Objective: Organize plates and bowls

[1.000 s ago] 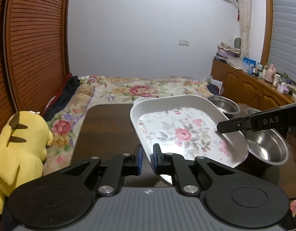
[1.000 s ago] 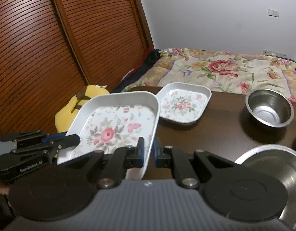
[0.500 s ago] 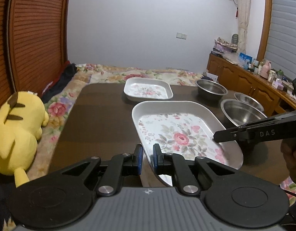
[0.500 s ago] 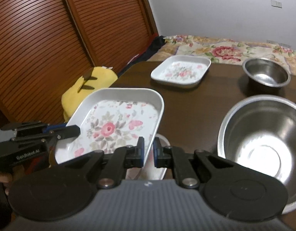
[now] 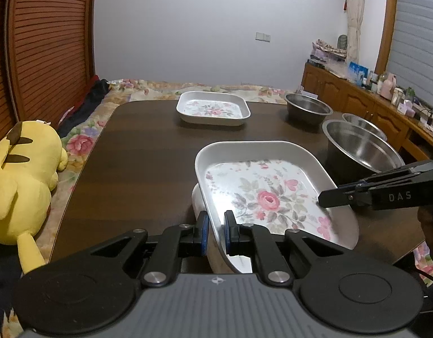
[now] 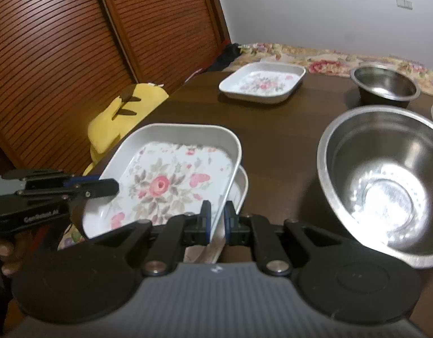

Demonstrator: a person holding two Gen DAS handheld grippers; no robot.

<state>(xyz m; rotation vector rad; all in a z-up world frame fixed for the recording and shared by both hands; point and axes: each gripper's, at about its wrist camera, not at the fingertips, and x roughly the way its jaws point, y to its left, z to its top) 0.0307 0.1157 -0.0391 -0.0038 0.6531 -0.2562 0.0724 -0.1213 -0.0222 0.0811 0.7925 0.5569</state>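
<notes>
Both grippers hold one large floral tray [image 5: 261, 186], also in the right wrist view [image 6: 171, 180]. My left gripper [image 5: 215, 232] is shut on its near-left rim. My right gripper [image 6: 215, 222] is shut on the opposite rim and shows in the left wrist view [image 5: 323, 198]. The tray sits tilted, just over a second white tray [image 6: 240, 188] lying on the dark table [image 5: 137, 163]. A smaller floral tray [image 5: 213, 108] lies at the far middle.
A large steel bowl [image 6: 385, 183] stands right of the held tray, a small steel bowl [image 5: 308, 108] at the far right, and another bowl [image 5: 363, 121] behind the large one. A yellow plush [image 5: 19, 174] lies off the table's left edge.
The held tray has come down from tilted in the air to just above the table, onto the white tray beneath. Both grippers stayed shut on it.
</notes>
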